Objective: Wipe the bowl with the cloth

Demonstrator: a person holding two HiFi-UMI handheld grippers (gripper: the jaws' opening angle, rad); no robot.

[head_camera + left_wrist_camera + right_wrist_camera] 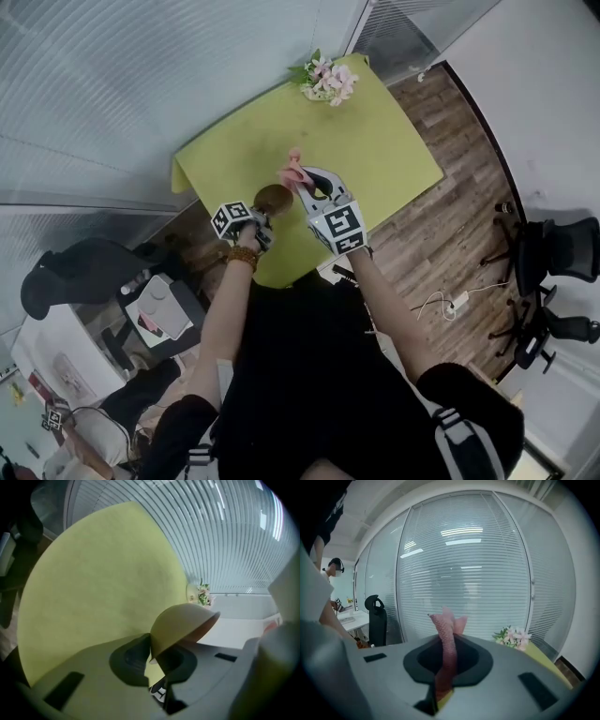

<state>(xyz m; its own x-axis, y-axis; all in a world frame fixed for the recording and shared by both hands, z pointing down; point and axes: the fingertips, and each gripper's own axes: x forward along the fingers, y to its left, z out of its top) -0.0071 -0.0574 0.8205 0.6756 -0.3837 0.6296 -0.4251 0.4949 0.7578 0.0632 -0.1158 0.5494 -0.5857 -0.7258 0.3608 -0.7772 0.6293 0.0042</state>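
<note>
A small tan bowl is held above the yellow-green table, tilted on its side. My left gripper is shut on the bowl's rim; in the left gripper view the bowl stands on edge between the jaws, its reddish inside facing right. My right gripper is shut on a pink cloth, which sticks up just right of the bowl. In the right gripper view the cloth rises as a narrow twisted strip from the closed jaws.
A bunch of pink and white flowers sits at the table's far edge, also seen in the right gripper view. Glass walls with blinds stand beyond. Black office chairs stand on the wooden floor to the right.
</note>
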